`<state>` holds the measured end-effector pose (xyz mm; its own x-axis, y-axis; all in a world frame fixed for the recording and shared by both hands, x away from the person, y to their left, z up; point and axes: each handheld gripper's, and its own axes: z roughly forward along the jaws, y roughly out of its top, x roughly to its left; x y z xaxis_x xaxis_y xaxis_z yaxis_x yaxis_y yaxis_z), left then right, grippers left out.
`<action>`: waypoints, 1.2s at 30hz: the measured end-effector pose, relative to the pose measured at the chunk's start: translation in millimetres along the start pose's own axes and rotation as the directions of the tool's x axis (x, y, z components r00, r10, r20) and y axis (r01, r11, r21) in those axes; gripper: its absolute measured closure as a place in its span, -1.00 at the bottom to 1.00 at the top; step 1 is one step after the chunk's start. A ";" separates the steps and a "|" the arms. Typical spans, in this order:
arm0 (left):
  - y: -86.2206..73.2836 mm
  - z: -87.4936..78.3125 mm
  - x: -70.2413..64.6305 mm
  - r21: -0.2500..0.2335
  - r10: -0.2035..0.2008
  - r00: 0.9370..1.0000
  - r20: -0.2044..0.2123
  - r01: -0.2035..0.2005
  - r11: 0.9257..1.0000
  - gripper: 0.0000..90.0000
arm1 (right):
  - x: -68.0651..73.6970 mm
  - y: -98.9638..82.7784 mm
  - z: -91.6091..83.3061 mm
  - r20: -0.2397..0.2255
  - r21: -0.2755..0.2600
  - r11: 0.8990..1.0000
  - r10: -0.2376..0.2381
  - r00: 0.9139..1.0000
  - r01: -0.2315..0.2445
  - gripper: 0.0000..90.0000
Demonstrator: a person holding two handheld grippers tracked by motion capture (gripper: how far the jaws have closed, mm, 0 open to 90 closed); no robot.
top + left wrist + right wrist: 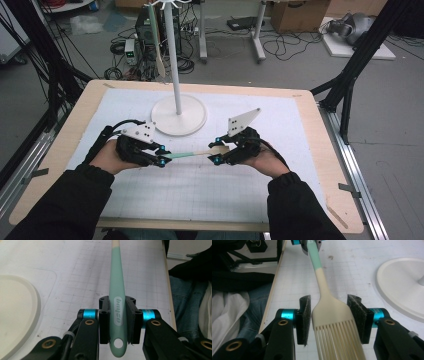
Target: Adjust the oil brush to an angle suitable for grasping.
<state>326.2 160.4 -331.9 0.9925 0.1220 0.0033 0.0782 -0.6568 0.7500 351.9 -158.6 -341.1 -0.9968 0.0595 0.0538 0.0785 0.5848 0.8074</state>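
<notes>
A handover between the two grippers, held above the gridded mat (280, 115). The left gripper (117, 322) is pinched on the mint-green handle of the silicone basting brush (116, 285): both pads press flat against the handle's sides, just ahead of the hanging hole, which sits at the near end between the jaws. From there the brush runs straight out ahead of that gripper to the right gripper (220, 150). In the right gripper view the cream bristle head (335, 322) lies between the jaws, but they stand spread; a gap shows on each side of the head and neither pad touches it. By this reading the left gripper alone carries the brush and the right has let go or is about to take hold; which of the two cannot be told. The white stand (178, 114), with its round base and pole, sits just beyond both grippers. If the brush is meant for that stand, the next move calls for the right gripper to back clear of the bristles without snagging them, and for the left to keep the hole end free for hanging.
</notes>
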 end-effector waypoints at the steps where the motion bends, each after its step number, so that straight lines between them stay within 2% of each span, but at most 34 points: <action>1: 0.2 0.3 -0.4 0.003 0.001 1.000 -0.004 -0.001 1.000 0.69 | 0.2 1.5 2.0 -0.003 0.005 1.000 -0.011 1.000 0.011 0.18; 6: 0.8 0.2 -1.8 0.015 0.012 1.000 -0.011 -0.012 1.000 0.69 | 0.1 8.4 6.8 0.001 0.009 1.000 -0.014 1.000 0.014 0.08; 10: 3.0 1.9 -2.9 0.019 0.019 1.000 -0.012 -0.019 1.000 0.69 | 0.1 15.5 8.9 -0.003 0.018 1.000 -0.025 1.000 0.026 0.10; 14: 4.6 5.2 -4.4 0.038 0.030 1.000 -0.008 -0.029 0.999 0.69 | 0.9 22.9 13.1 -0.020 0.024 0.999 -0.045 0.999 0.045 0.22; 23: 13.0 9.9 -7.6 0.058 0.057 0.998 0.006 -0.057 0.997 0.69 | 3.3 27.7 28.2 -0.086 0.103 0.993 -0.056 0.995 0.065 0.54; 26: 12.8 11.0 -7.6 0.061 0.053 0.999 0.006 -0.053 0.997 0.69 | 3.5 28.0 29.1 -0.104 0.122 0.990 -0.063 0.993 0.076 0.76; 31: 13.1 11.4 -7.2 0.058 0.047 0.999 0.011 -0.047 0.997 0.68 | 4.5 27.5 28.5 -0.111 0.123 0.989 -0.070 0.991 0.083 0.80; 34: 13.2 10.6 -5.9 0.054 0.026 1.000 0.011 -0.027 0.998 0.65 | 4.7 26.9 27.6 -0.103 0.116 0.990 -0.073 0.992 0.085 0.81; 36: 12.7 10.0 -4.5 0.054 0.006 1.000 0.009 -0.007 0.999 0.54 | 5.5 27.0 26.9 -0.097 0.118 0.989 -0.081 0.992 0.092 0.81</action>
<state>323.7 144.1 -329.0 0.9938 0.1112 0.0020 0.0765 -0.6966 0.7134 348.9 -120.7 -334.8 -0.9967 -0.0668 0.0451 -0.0123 0.6789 0.7342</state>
